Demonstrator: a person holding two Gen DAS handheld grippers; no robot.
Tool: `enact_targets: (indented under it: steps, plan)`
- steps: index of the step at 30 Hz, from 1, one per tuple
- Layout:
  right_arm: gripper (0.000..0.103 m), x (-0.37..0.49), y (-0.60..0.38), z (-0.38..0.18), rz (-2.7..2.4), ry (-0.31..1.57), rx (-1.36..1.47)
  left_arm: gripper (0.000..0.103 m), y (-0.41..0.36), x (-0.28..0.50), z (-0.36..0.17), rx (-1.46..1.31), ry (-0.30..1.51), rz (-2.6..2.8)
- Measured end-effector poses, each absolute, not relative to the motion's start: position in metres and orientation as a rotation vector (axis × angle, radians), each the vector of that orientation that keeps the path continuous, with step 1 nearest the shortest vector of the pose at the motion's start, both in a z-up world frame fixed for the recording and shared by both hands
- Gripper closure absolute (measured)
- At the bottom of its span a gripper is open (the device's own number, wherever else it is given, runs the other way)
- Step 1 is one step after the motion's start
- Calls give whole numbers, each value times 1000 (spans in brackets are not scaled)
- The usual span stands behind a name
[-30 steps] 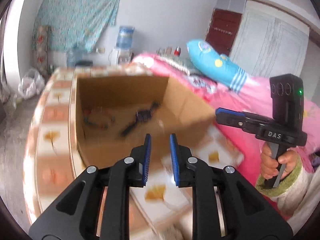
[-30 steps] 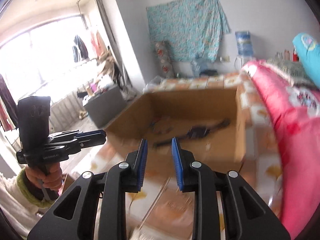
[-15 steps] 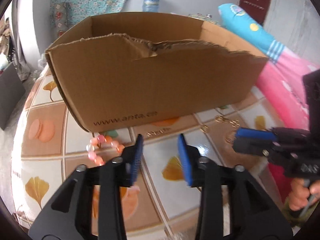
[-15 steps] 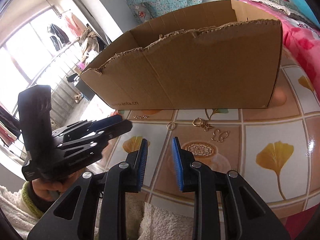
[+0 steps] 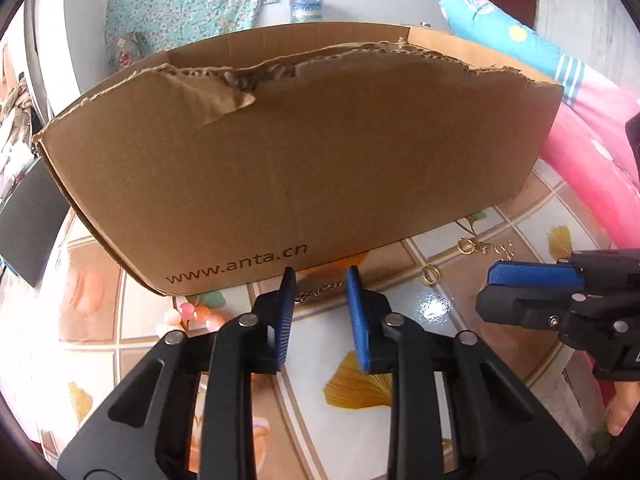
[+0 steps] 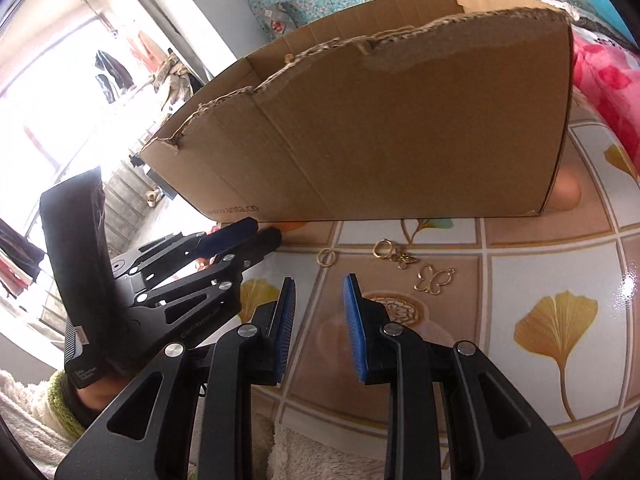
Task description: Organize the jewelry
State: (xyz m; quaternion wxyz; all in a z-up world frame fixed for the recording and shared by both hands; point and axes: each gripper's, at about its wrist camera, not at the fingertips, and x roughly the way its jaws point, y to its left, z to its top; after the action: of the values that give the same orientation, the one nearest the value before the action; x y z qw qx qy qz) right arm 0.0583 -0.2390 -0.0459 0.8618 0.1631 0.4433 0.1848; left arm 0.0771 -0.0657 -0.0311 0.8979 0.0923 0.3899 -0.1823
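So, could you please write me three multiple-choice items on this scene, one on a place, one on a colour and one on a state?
1. Where does the gold chain lie?
A. inside the box
B. on the table by the foot of the cardboard box
C. on the pink bedding

2. What colour are the gripper pads?
A. blue
B. red
C. green

3. What does the right gripper hold?
A. the butterfly charm
B. a gold ring
C. nothing

Answers:
1 B, the left wrist view shows it in front of the box wall, beyond the left gripper.
2 A, blue on both grippers.
3 C, only the tiled tabletop shows between its parted jaws.
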Motion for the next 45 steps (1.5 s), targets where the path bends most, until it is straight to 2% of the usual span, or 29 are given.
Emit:
enact_targets:
  steps: [3, 6, 20, 32, 45]
  plan:
    - [78, 53, -244, -45, 381, 930, 349, 87, -69, 77, -31, 200, 799, -377]
    - [78, 49, -246, -43, 377, 923, 346, 100, -72, 76, -31, 206, 791, -385]
    - [78, 39, -234, -25, 370, 876, 274, 102, -24, 58, 2, -16, 759, -525]
    - [78, 61, -200, -30, 329, 871, 23, 102, -28, 44, -13, -8, 786, -527]
    - [78, 65, -195, -35, 329, 867, -69, 102, -18, 52, -21, -24, 811, -526]
